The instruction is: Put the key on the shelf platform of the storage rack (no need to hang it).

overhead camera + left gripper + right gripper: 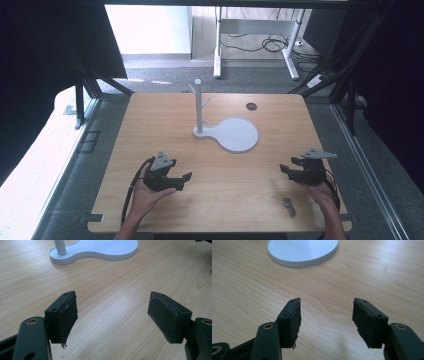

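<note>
White stand (pixel 227 131) mid-table — small metal piece (pixel 288 205) beside right claw (pixel 289 167).

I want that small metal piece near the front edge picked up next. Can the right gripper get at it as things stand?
Probably yes. The small metal piece lies alone on bare table, just inboard of the right hand. The right gripper is open and empty but points past it toward the white stand, so it must draw back and turn.

Overhead camera faces forward-down; both gripper cameras closely share the white stand (pixel 232 134).
</note>
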`<state>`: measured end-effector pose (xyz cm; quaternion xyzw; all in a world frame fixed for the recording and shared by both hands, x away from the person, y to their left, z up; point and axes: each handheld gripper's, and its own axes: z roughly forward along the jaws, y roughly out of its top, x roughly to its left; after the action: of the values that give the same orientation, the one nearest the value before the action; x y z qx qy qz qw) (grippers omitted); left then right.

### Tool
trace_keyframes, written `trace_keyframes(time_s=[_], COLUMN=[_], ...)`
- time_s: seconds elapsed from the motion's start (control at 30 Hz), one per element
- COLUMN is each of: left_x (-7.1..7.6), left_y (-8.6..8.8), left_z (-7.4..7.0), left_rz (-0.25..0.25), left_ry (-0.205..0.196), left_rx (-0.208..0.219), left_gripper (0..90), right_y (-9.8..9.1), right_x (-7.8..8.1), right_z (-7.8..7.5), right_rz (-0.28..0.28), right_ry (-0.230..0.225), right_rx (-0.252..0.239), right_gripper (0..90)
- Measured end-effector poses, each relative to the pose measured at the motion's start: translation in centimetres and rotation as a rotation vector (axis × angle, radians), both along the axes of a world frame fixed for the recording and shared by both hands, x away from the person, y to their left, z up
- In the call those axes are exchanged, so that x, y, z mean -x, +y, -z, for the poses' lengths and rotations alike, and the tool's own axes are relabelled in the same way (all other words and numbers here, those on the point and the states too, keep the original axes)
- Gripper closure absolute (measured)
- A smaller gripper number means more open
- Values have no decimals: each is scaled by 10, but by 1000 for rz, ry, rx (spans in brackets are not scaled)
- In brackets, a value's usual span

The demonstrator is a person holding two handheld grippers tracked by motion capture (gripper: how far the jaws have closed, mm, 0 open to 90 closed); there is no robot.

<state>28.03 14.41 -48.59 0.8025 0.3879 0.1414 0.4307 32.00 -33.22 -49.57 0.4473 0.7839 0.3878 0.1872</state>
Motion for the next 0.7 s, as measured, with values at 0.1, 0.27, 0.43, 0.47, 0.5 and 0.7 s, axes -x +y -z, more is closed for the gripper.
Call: trace_keyframes(time_s=[0.1, 0.27, 0.43, 0.47, 0.5, 0.7], left_x=[1, 2, 2, 2, 2, 5], left_y=[-1, -1, 4, 4, 5, 7], left_z=[2, 2, 0, 1, 1, 2], left_rz=[0, 4, 3, 0, 0, -3], left_ry=[2, 1, -2, -5, -7, -5], left_rx=[4, 23, 20, 22, 22, 9], left_gripper=[237, 229, 227, 227, 228, 239], right_y=[-5, -8, -8, -7, -6, -4], right_x=[0, 3, 5, 6, 6, 10], right_z=[0, -4, -9, -11, -13, -16], right_rz=[-9, -8, -41, -49, -50, -19], right_ry=[-20, -39, -12, -13, -16, 8], right_rx=[-11, -9, -54, -63, -57, -16], right_gripper=[404, 411, 422, 425, 428, 440])
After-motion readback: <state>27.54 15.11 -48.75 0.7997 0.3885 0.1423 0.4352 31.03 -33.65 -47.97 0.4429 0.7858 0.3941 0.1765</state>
